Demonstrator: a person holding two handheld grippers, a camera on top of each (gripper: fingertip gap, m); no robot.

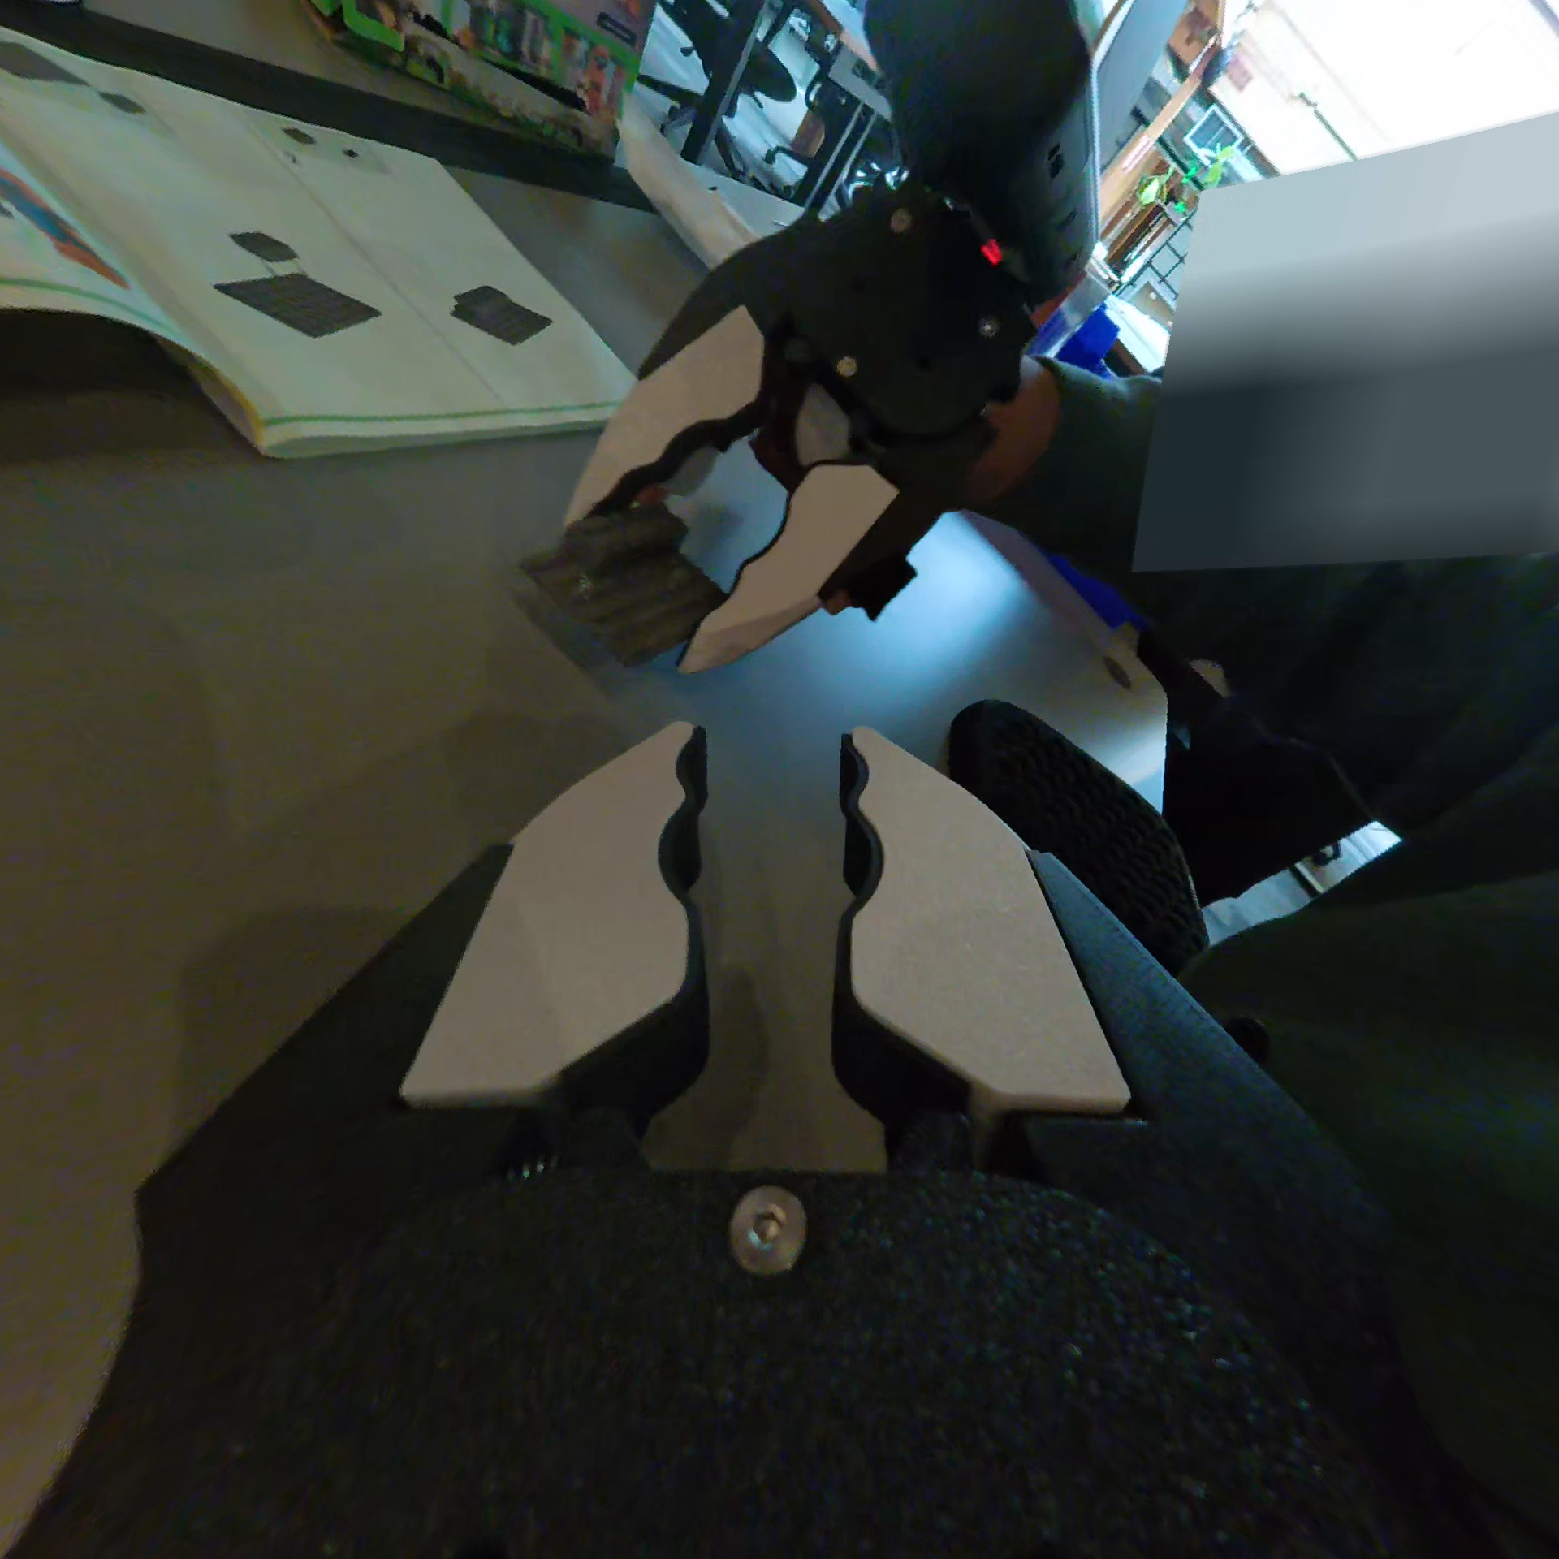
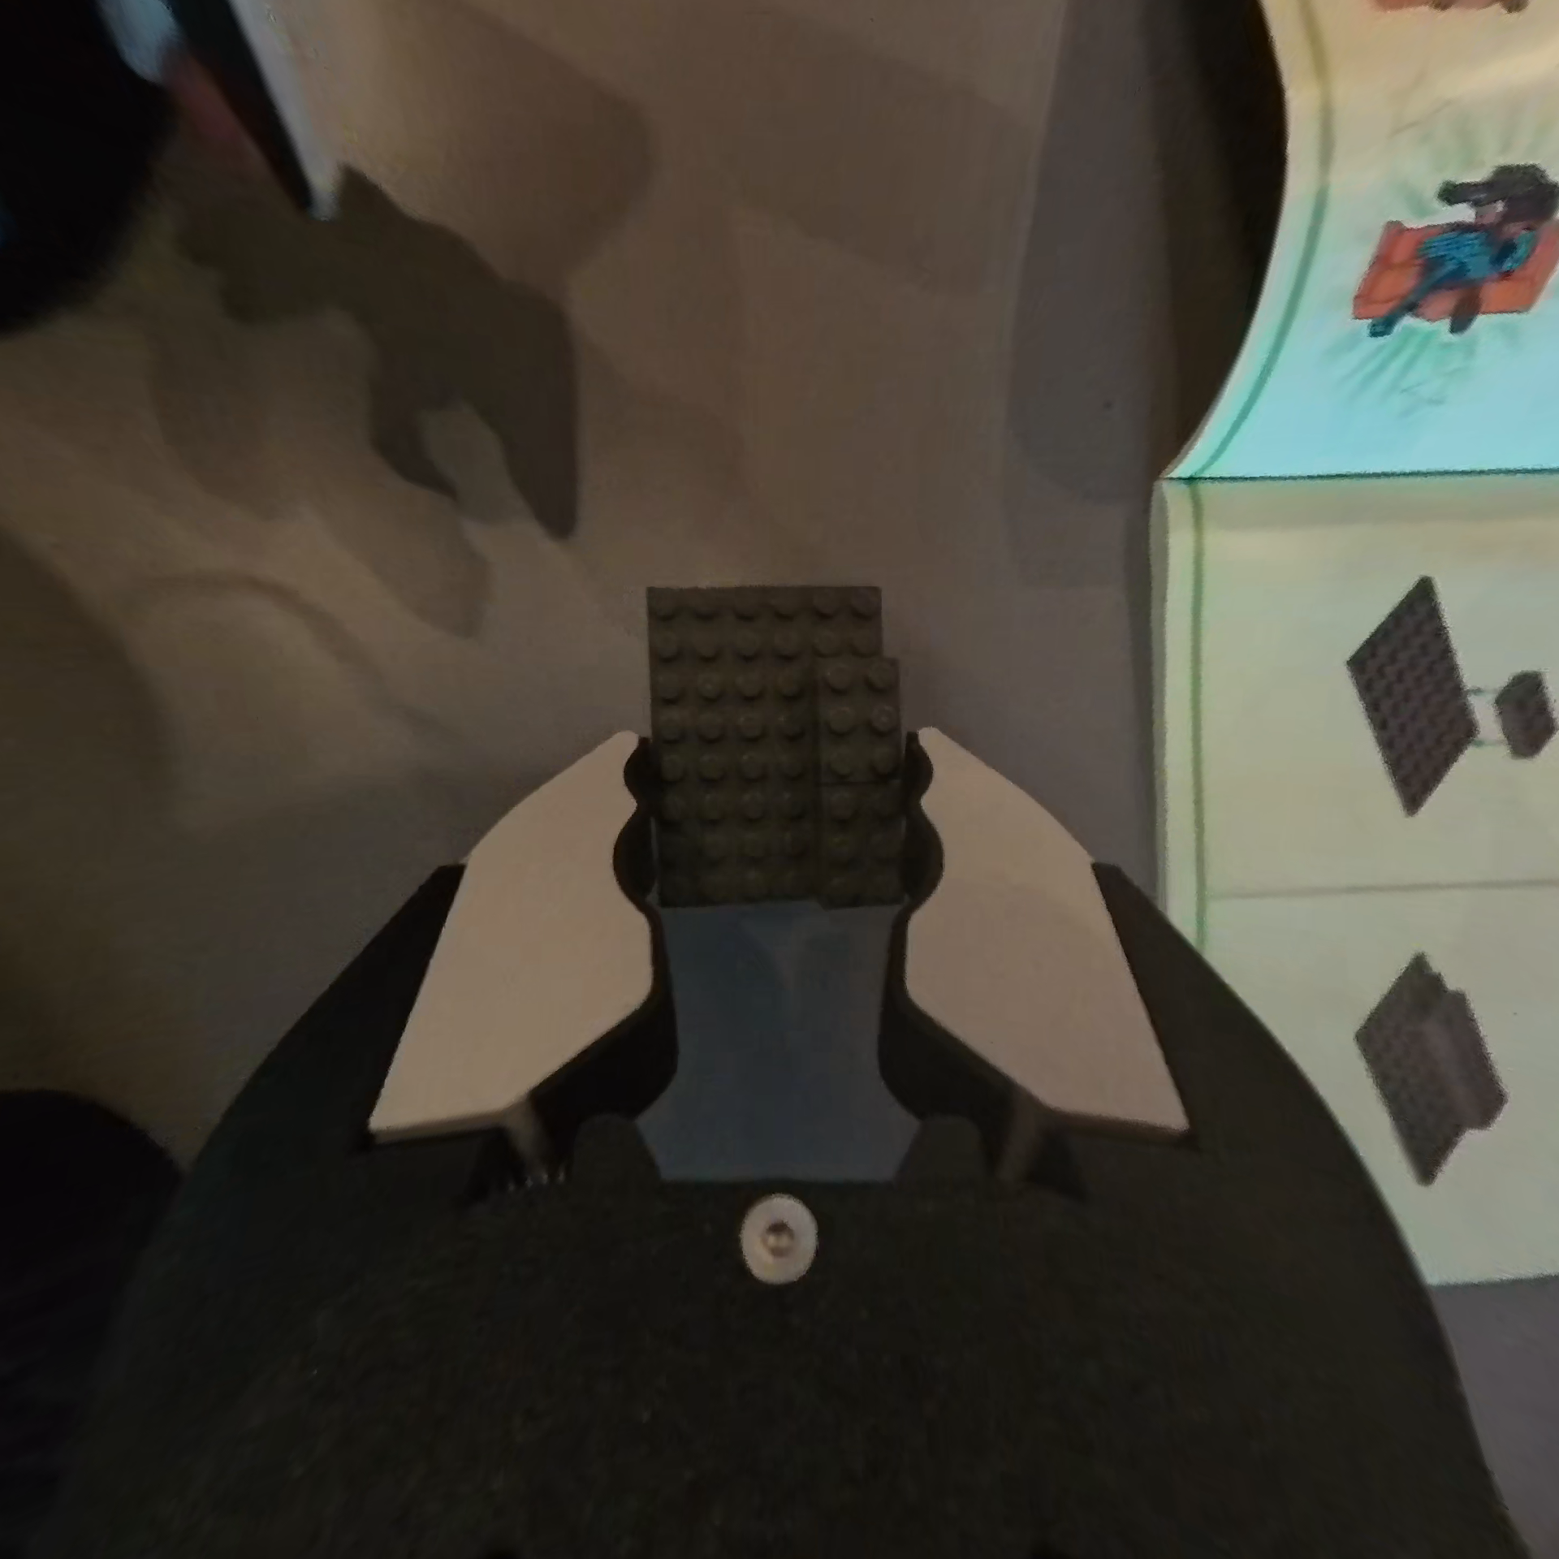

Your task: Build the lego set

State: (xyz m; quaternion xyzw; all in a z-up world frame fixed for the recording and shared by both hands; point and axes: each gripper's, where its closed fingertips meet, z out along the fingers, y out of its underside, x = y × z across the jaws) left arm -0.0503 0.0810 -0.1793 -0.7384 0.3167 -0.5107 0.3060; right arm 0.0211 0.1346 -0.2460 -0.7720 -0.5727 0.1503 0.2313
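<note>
A dark grey studded Lego plate [image 2: 742, 717] sits between the fingers of my right gripper [image 2: 776, 738], which is shut on its two long sides. A smaller dark plate [image 2: 860, 759] is stacked on its right side. In the left wrist view the right gripper [image 1: 637, 590] points down at the grey table [image 1: 253, 675] with the same plate [image 1: 624, 582] at the table surface. My left gripper [image 1: 772, 734] is open and empty, a short way in front of that plate, above the table.
An open instruction booklet [image 1: 337, 278] lies at the back left and also shows on the right of the right wrist view [image 2: 1350, 759]. The Lego box [image 1: 506, 59] stands behind it. A black mesh chair part [image 1: 1071, 818] and a person's dark sleeve [image 1: 1097, 455] are at the right.
</note>
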